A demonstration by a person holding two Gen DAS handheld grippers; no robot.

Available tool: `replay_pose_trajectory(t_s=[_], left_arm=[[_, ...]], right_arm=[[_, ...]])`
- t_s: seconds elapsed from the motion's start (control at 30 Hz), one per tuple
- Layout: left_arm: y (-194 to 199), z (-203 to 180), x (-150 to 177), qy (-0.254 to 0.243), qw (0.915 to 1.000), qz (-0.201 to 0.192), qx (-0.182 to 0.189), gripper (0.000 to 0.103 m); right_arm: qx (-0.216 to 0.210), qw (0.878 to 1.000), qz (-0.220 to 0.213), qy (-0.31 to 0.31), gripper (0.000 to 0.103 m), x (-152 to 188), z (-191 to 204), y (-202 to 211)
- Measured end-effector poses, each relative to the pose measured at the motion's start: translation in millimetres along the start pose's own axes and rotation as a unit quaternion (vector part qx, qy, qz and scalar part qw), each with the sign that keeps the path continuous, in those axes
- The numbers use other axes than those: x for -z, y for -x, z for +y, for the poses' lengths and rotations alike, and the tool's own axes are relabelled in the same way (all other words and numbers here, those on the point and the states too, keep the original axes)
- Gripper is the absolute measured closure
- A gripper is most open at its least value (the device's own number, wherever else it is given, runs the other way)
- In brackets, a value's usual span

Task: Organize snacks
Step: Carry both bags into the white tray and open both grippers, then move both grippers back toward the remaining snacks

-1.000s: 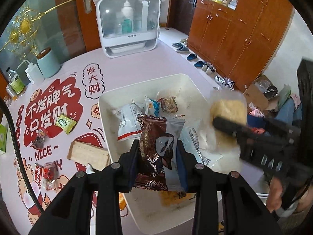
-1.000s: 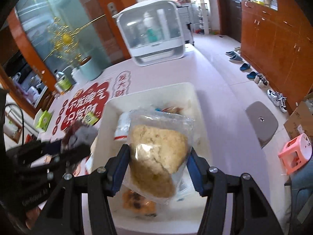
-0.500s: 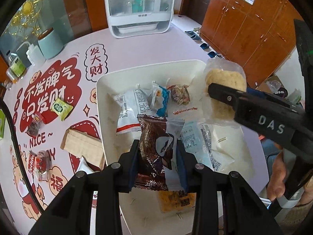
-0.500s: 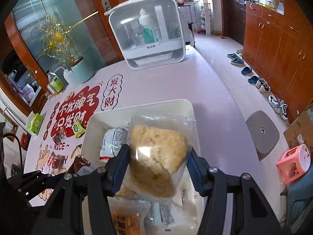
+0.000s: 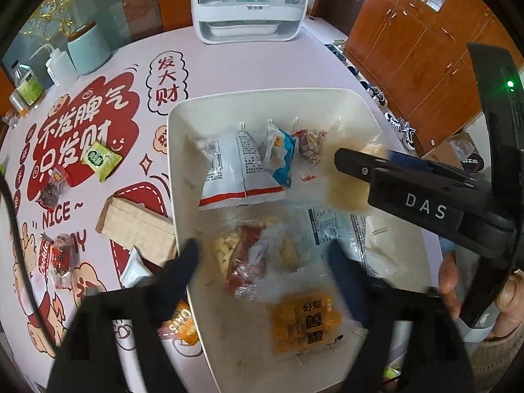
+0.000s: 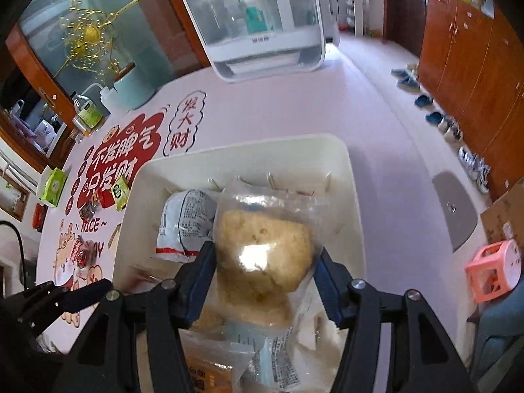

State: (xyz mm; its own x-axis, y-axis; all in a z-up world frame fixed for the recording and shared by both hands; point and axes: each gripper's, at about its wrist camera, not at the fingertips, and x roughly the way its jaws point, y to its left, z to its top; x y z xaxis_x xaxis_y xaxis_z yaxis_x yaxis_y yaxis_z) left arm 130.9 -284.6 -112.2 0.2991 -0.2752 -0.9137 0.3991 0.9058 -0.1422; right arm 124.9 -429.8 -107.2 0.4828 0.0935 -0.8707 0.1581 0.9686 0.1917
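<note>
A white bin [image 5: 183, 150] on the pink table holds several snack packets: a white one with a red stripe [image 5: 239, 173], a blue one [image 5: 281, 157] and an orange one [image 5: 304, 324]. My left gripper [image 5: 262, 262] is open and blurred above the bin; a brown-red packet [image 5: 245, 262] lies blurred between its fingers. My right gripper [image 6: 262, 262] is shut on a clear bag of beige cake [image 6: 262, 252] and holds it over the bin [image 6: 350, 177]. The right gripper also shows in the left wrist view [image 5: 409, 190].
Loose snacks lie on the table left of the bin: a green packet [image 5: 98, 159], a tan box [image 5: 137, 226], a red packet [image 5: 54, 258]. A white cabinet [image 5: 249, 3] stands at the back. A teal canister [image 5: 88, 49] and bottles stand back left.
My left gripper has opened and let go of the brown packet, which has dropped into the bin. My right gripper has moved lower over the bin with the cake bag.
</note>
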Motion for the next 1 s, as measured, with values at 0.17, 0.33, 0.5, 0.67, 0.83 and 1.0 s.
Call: replay_pose_trajectory(t_s=[0.17,0.33,0.5,0.67,0.83,1.0], left_arm=[[5,0,1,-0.010,0.9999,-0.003,-0.012,0.017],[15,7,3,0.000,0.9998,-0.012,-0.014,0.017],[25,10,5,0.003,0.9996,-0.021,-0.020,0.017],[35,13,9,0.004,0.9993,-0.031,-0.021,0.017],[46,14,12,0.003,0.9987,-0.042,-0.028,0.017],[56,16,17,0.003,0.9982,-0.051,-0.032,0.017]], right_arm=[[-0.008,1.000,-0.025,-0.001,0.021,1,0,9],[-0.018,0.999,-0.037,-0.005,0.021,-1,-1,20],[-0.028,0.999,-0.045,-0.007,0.021,-1,-1,30],[-0.028,0.998,-0.047,-0.004,0.021,1,1,37],[-0.030,0.998,-0.050,0.005,0.021,5,6,43],[-0.033,0.998,-0.053,0.012,0.021,11,13,47]])
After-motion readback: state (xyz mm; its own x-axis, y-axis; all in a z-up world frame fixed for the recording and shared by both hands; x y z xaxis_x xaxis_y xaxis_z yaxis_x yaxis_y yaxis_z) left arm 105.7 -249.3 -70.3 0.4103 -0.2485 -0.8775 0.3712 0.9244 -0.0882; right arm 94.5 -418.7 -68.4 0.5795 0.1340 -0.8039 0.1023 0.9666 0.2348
